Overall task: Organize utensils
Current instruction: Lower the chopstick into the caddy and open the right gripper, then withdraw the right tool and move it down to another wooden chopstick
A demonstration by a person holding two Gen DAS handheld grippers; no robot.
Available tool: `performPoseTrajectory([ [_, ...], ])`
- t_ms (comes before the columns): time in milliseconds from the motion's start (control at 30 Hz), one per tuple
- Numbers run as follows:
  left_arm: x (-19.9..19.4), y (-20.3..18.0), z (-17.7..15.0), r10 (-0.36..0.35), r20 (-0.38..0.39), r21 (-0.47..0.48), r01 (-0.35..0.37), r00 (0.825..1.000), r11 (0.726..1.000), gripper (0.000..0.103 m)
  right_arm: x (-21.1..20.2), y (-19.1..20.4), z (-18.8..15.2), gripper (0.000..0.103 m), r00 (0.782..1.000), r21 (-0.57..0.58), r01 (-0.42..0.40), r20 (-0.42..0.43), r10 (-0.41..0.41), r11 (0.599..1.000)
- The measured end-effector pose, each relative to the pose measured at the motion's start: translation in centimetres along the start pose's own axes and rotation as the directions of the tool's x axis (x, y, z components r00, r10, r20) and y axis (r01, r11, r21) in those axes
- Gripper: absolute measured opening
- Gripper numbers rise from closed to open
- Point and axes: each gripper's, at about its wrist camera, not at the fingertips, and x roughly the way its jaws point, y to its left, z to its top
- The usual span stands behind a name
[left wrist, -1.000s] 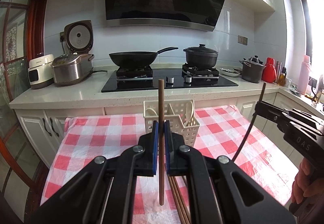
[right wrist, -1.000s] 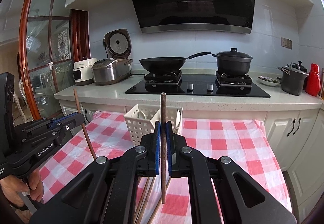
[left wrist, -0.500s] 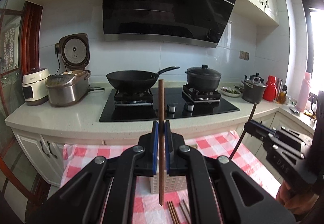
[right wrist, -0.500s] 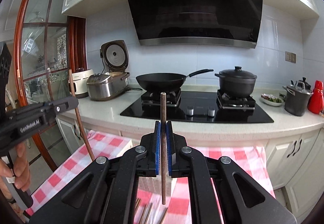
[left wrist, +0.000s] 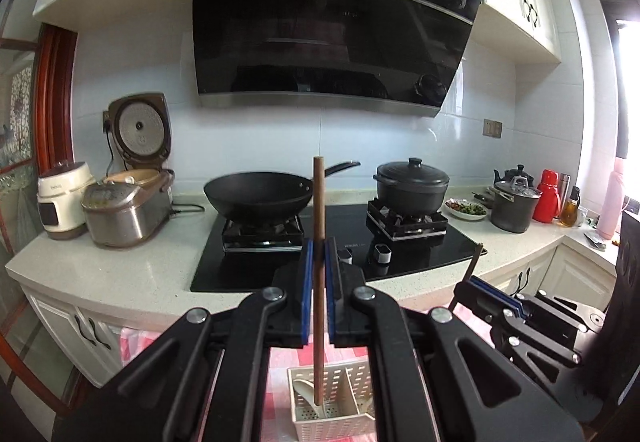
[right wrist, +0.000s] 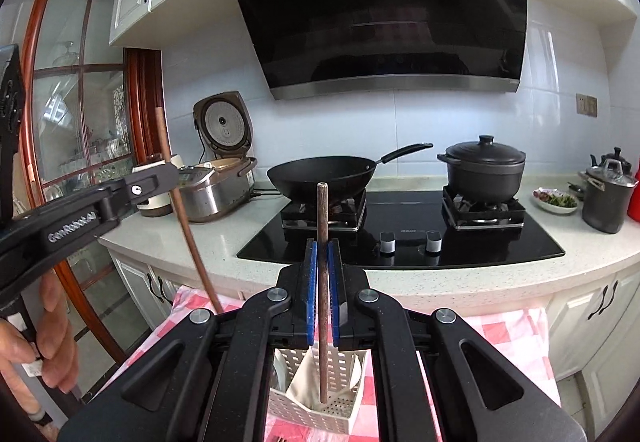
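Left wrist view: left gripper (left wrist: pixel 319 274) clenched on an upright chopstick (left wrist: pixel 319 282); right gripper (right wrist: pixel 322 282) likewise grasping its own chopstick (right wrist: pixel 322 282). Both risen; white utensil basket (left wrist: pixel 340 422) now below the fingers, tips poised for dropping in.

Both grippers: matte black linkage arms, silver pivot screws, blue pads on the fingers (left wrist: pixel 307 294). Left gripper (right wrist: pixel 158 170) carries white "GenRobot.AI" lettering. Left hand (right wrist: pixel 48 342) bare, no sleeve visible.
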Motion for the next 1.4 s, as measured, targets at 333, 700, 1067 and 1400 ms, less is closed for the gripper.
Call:
performPoseTrajectory([
  [333,6.6,1.4,-6.0,-0.043,-0.186,-0.056,0.033,0.982,0.998,0.006,5.0,-0.3,-3.1,0.006,0.990,-0.015,-0.005,-0.140,0.003,1.000],
  [700,9.9,4.2,-10.0,-0.013,-0.295,-0.095,-0.016,0.955,0.995,0.016,9.7,-1.1,-5.5,0.018,0.967,0.025,0.033,-0.252,-0.026,0.999],
  [1067,5.2,6.5,-10.9,0.050,-0.229,-0.145,-0.085,0.972,0.986,0.079,5.8,-1.6,-6.4,0.058,0.979,0.001,0.061,-0.194,-0.060,0.998],
  [1400,-2.2,6.9,-18.8,0.151,-0.240,-0.159,-0.193,0.959,0.968,0.098,0.2,-1.6,-14.2,0.059,0.963,0.009,0.083,-0.257,-0.078,0.997],
])
